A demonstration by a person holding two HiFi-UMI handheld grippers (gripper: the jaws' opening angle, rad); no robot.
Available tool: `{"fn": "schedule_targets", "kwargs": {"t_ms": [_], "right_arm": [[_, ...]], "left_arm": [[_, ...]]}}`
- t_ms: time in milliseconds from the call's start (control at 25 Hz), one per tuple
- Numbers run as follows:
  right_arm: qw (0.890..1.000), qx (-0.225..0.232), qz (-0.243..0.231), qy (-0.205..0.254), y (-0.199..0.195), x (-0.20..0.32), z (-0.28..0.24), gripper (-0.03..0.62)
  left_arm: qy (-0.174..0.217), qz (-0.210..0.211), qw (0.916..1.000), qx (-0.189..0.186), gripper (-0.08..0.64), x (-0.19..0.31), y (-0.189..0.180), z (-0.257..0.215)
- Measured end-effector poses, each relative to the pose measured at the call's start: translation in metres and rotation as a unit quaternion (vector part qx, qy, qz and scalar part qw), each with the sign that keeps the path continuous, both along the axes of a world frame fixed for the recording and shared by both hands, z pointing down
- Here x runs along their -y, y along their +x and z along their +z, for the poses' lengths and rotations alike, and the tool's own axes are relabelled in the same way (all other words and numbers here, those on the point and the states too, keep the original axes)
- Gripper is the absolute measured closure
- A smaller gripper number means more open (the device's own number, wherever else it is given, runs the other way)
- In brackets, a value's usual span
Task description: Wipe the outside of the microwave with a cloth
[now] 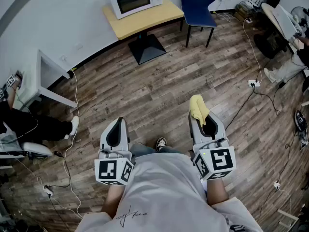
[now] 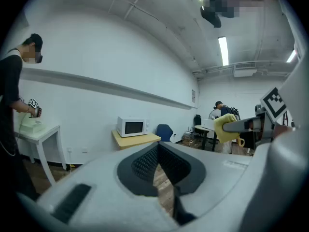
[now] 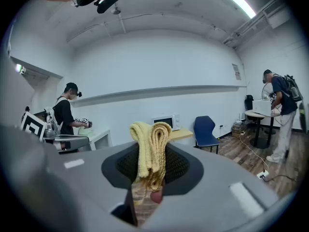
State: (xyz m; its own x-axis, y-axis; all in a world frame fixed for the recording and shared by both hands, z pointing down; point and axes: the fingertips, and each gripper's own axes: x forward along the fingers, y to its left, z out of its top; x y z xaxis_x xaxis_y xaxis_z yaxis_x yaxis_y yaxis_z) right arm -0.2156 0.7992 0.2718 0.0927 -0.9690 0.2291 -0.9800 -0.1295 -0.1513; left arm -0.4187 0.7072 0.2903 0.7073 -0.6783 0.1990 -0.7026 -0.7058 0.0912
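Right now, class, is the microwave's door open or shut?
Shut. The microwave shows its door flush with the front in the head view, with no gap along the edges.

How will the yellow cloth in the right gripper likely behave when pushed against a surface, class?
Likely floppy: the cloth bunches in soft folds where the right gripper pinches it. Probably light and grippy rather than slippery, given its looped weave.

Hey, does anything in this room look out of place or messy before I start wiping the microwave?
Nothing is spilled or damaged. The microwave sits upright on its table, and the cloth is pinched in the right claw. Only the loose cables trailing across the floor look untidy.
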Motion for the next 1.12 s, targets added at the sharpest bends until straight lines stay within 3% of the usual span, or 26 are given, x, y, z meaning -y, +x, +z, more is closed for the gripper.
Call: {"fn": "schedule_targets", "kwargs": {"t_ms": [280,600,840,1120], "right_arm": [[1.000,0.004,0.011,0.003,0.018,0.002,0.006,0.480],[0.997,0.078,-0.006,0.000,0.020,0.025,0.029,0.469],[0.997,0.065,-0.009,-0.028,0.027,0.077,0.033,0.468],[0.997,0.050,-0.008,-0.055,0.054,0.176,0.032,0.468]], "left_arm": [[-0.014,0.021,0.9997,0.000,0.563,0.009,0.020,0.004],[-0.032,0.007,0.9994,0.010,0.563,0.042,0.015,0.019],[-0.053,0.016,0.9984,0.013,0.565,0.093,0.036,0.033],[-0.061,0.047,0.9969,0.016,0.565,0.192,0.084,0.038]]}}
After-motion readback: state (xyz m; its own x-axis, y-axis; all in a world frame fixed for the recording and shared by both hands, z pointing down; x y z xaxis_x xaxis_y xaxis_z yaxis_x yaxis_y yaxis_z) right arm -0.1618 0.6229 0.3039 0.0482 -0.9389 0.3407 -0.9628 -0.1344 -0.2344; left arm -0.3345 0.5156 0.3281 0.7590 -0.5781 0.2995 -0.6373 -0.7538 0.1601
